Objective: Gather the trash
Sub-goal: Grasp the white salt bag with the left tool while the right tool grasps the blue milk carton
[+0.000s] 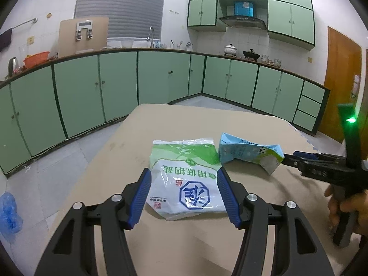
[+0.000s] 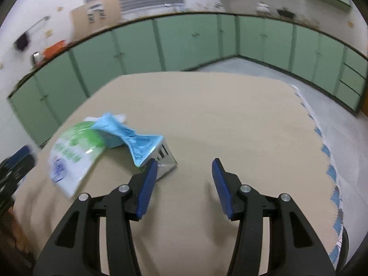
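A green and white plastic salt bag (image 1: 184,177) lies flat on the beige table (image 1: 179,119). My left gripper (image 1: 184,195) is open, its blue pads on either side of the bag's near half, just above it. A crushed light blue carton (image 1: 248,153) lies to the right of the bag. In the right wrist view the carton (image 2: 135,140) and the bag (image 2: 73,156) lie left of centre. My right gripper (image 2: 185,184) is open and empty; its left pad (image 2: 147,184) is at the carton's near end. It also shows in the left wrist view (image 1: 289,158), beside the carton.
Green kitchen cabinets (image 1: 115,85) run along the far walls, with pots and a basin on the counter. A blue plastic bag (image 1: 9,214) lies on the floor at left. A wooden door (image 1: 342,80) stands at right. The table's right edge (image 2: 322,147) has a ragged blue-patterned border.
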`<state>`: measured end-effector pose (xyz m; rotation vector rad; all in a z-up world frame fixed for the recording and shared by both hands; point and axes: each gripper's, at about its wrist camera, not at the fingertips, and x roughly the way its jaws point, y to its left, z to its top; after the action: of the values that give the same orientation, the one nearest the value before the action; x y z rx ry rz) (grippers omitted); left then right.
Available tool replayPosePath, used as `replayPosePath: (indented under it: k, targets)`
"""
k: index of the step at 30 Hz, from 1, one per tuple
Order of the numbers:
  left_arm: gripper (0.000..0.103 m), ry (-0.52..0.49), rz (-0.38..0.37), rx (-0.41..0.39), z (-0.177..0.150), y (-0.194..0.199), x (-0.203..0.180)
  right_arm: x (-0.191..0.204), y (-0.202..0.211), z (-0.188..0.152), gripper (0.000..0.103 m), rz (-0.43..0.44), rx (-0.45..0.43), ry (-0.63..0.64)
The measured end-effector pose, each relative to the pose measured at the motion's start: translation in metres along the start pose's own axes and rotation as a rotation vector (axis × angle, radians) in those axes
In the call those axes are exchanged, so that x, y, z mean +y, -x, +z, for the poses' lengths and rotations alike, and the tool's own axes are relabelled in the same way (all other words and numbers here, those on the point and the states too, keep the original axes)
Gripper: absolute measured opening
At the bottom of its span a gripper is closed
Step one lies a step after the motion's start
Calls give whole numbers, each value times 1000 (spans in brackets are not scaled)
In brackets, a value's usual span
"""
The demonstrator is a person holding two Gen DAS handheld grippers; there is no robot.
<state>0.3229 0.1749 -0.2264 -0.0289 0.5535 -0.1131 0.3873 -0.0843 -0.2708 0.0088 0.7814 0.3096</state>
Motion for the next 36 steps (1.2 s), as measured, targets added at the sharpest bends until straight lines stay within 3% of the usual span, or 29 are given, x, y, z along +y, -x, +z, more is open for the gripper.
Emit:
replayPosePath:
  k: [10, 21, 23, 25, 30, 36]
  targets:
    - [58, 11, 11, -13, 0, 11, 4, 26, 12, -3, 51, 111, -13, 83]
    - [58, 36, -2, -11, -5, 12, 6, 40, -12, 11, 54, 92, 7, 81]
    - [58, 40, -6, -6, -6, 9, 6, 43, -17, 12, 50, 101, 26, 87]
    - [58, 37, -5, -2, -6, 8, 6, 46, -19, 12, 37, 105, 39, 97]
    - [58, 39, -1, 26, -9, 1, 7, 45, -10, 8, 36, 103, 10, 96]
    - [58, 45, 18, 135, -12, -23, 10, 39, 0, 3, 35, 110, -6, 67]
